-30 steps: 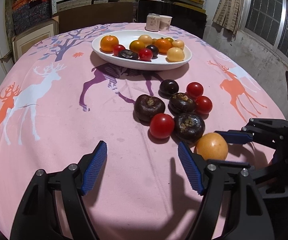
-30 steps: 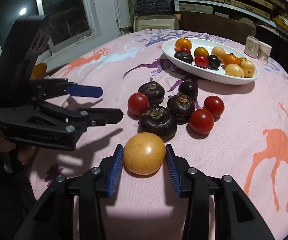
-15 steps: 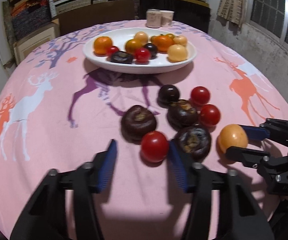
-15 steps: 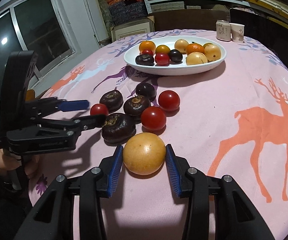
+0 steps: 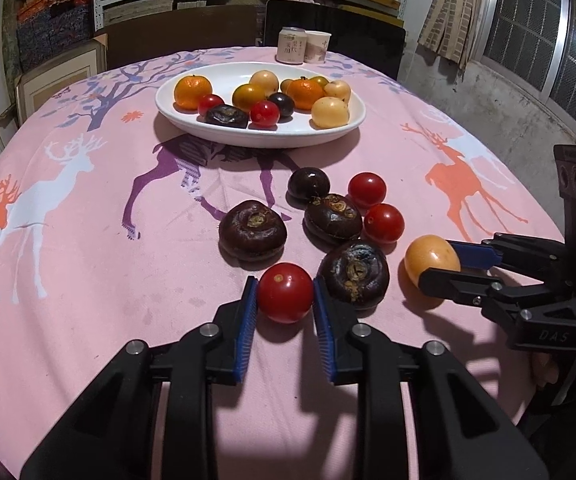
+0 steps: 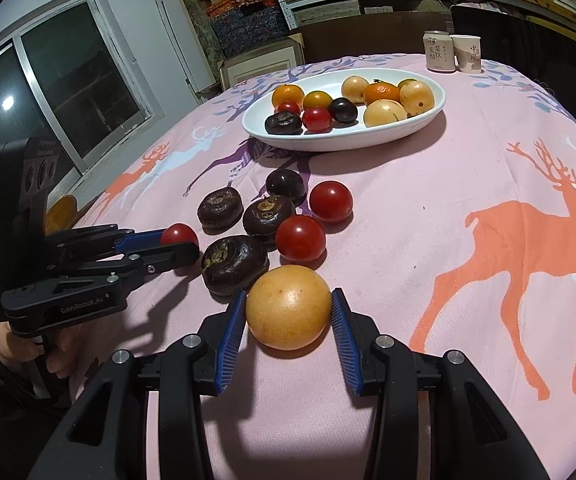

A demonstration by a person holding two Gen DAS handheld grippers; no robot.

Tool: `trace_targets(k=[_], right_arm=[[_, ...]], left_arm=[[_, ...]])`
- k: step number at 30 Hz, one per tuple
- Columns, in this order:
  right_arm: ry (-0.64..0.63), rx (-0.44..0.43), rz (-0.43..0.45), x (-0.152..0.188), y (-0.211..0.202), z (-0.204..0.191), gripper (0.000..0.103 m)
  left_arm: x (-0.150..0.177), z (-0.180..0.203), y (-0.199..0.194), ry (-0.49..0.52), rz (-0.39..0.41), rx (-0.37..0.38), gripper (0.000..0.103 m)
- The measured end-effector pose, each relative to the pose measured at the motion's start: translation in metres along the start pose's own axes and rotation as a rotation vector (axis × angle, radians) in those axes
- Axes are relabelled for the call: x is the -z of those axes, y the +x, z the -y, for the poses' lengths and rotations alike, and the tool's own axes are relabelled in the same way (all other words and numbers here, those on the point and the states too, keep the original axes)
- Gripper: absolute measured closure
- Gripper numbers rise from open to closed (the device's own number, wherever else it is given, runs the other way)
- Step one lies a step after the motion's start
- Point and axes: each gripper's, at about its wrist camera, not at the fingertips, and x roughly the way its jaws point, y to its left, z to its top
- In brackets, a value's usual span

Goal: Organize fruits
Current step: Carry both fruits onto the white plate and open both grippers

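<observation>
My left gripper (image 5: 284, 300) is shut on a red tomato (image 5: 285, 298) that rests on the pink tablecloth. My right gripper (image 6: 288, 308) is shut on a yellow-orange round fruit (image 6: 288, 306), which also shows in the left wrist view (image 5: 431, 261). Between them lie dark brown water chestnuts (image 5: 252, 230), a dark plum (image 5: 308, 184) and two more red tomatoes (image 5: 383, 223). A white oval plate (image 5: 343, 130) at the back holds several oranges, tomatoes and pale fruits. The left gripper also shows in the right wrist view (image 6: 180, 240).
A can (image 5: 289, 46) and a paper cup (image 5: 317, 46) stand behind the plate at the table's far edge. A dark chair back (image 5: 367, 48) and shelves with boxes lie beyond. The table's edge drops away on the right near the wall.
My left gripper moved forward and closed on the red tomato; it was wide open before. My right gripper stays shut on the yellow-orange fruit.
</observation>
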Motion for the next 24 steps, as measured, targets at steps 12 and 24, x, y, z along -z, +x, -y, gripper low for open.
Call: trace_targets(k=[12, 24], right_arm=[[0.014, -0.008, 0.080, -0.058, -0.020, 0.007, 0.060], [-0.044, 0.086, 0.128, -0.149, 0.047, 0.021, 0.059]], left_arm=[[-0.046, -0.014, -0.023, -0.011, 0.083, 0.004, 0.077], [-0.152, -0.056, 0.051, -0.081, 0.081, -0.033, 0.076]])
